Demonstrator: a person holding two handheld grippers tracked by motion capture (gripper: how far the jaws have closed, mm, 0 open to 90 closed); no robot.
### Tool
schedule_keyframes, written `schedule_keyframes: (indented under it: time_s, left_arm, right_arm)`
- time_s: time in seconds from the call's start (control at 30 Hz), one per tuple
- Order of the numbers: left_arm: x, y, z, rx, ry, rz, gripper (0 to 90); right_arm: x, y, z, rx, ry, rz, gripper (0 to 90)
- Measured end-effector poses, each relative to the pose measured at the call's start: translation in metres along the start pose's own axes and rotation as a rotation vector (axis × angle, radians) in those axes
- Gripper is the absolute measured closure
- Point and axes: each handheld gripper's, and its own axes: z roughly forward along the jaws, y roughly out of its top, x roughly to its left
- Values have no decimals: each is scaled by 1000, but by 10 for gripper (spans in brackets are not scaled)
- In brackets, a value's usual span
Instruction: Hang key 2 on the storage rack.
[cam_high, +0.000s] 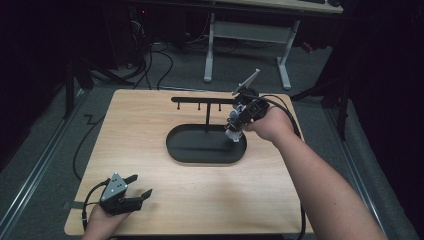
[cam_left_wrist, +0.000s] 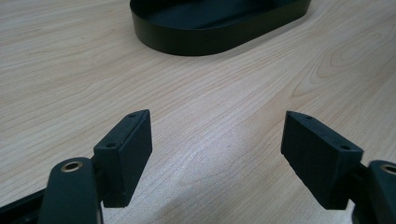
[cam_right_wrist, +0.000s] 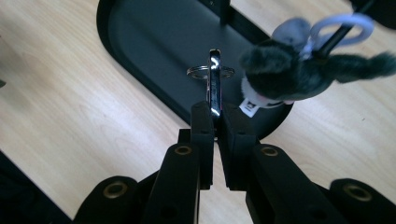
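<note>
Right gripper view: right gripper pinches a metal clasp (plush keychain, seemingly attached); left gripper gapes wide, empty.

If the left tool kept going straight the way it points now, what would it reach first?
Probably the black oval tray: the left tool, jaws open, points across bare table toward its near wall. Depth is unclear.

You work at a light wood-grain table standing on a grey carpeted floor. Beyond its far edge you see a second desk on white metal legs (the legs end in flat feet on the carpet). Black cables run across the floor behind the table. A metal rail runs along the floor at your left. The surroundings are dark; light falls mainly on the table.
</note>
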Motion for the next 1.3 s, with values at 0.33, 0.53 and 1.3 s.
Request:
schedule_keyframes:
  time_s: [0.33, 0.53, 1.3]
  left_arm:
    - [0, 0, -1, -2, -2, 1, 254]
    - [0, 0, 0, -5, -2, 2, 254]
    - [0, 0, 1, 1, -4, 8, 254]
  right_arm:
    - [3, 20, -5, -23, -9, -2, 856]
    - [2, 28, -9, -39, -17, 13, 856]
    - [-7, 33, 4, -46, -84, 41, 855]
